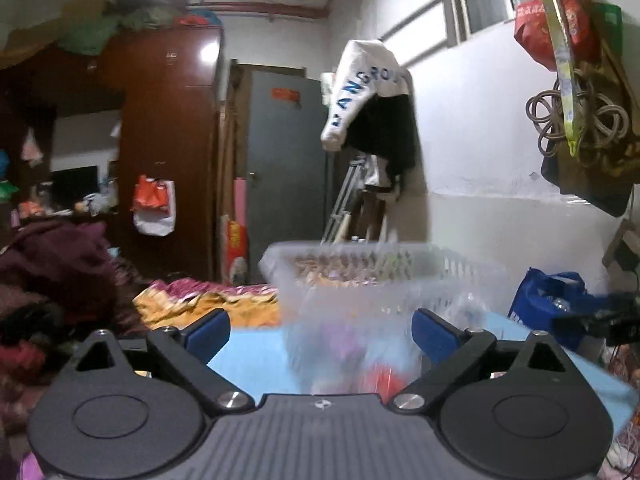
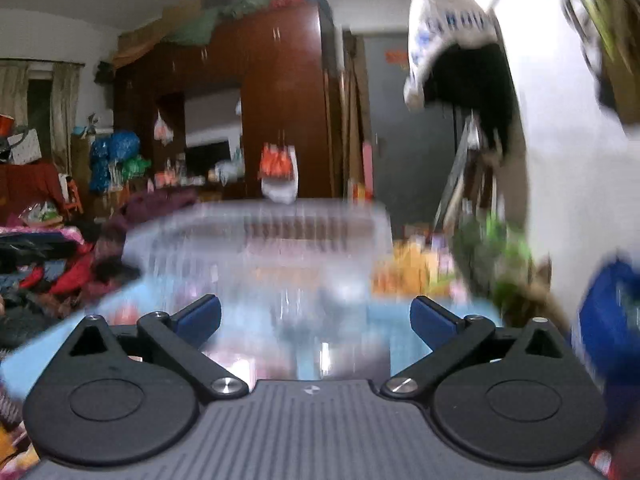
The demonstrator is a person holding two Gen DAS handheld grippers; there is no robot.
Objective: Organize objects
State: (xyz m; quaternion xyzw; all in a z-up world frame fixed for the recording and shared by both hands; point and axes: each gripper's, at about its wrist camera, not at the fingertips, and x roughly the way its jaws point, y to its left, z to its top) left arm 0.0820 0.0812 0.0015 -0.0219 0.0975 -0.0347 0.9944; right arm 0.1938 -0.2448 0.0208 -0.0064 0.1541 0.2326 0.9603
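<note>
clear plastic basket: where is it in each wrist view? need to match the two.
Left wrist: the clear plastic basket sits centre to right of centre on the light blue table, just ahead of the open tool, blurred.
Right wrist: the basket fills the centre and left of centre, heavily blurred.
Shared landmark: the white garment with blue letters hanging on the wall, upper right in both views.

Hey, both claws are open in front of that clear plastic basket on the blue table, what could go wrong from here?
1. Both views are smeared, so closing the left claw or right claw on the clear basket now might miss its thin wall.
2. The basket is light and slotted; a nudge could slide it across the blue table.
3. Things inside the basket look jumbled; a tilt may spill them.
</note>
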